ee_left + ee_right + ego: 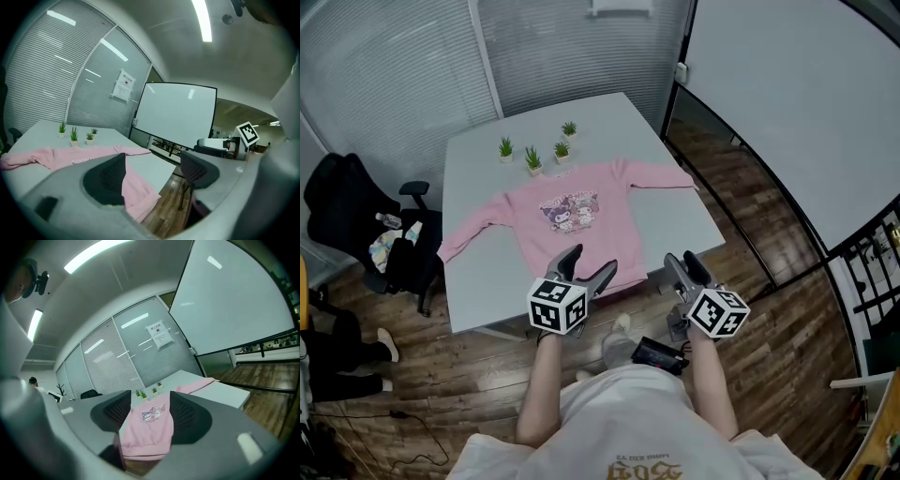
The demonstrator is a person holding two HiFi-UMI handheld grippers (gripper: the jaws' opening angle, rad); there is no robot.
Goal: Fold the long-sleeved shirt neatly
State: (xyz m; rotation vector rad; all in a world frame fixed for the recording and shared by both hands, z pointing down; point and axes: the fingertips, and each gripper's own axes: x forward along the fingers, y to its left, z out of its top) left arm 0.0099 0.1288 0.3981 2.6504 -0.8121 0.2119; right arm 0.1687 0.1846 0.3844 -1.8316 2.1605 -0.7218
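Grey tabletop (pixel 478 281) stands mid-room; the pink long-sleeved shirt (pixel 572 220) lies flat on it, print up, sleeves spread, hem drooping over the tabletop's near edge. Soft, light cloth that will likely sag and crease, so pinch it at the hem corners. Left claw (pixel 589 262) and right claw (pixel 684 262) hover at that near edge, both released and empty. Potted plants (pixel 532 159) stand toward the tabletop's far edge

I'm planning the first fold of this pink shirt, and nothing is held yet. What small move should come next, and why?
Probably ease both grippers forward and down to the hem. The pink shirt lies flat and unfolded on the table, sleeves spread, hem at the near edge. The left gripper and right gripper hover just short of it, jaws open and empty.
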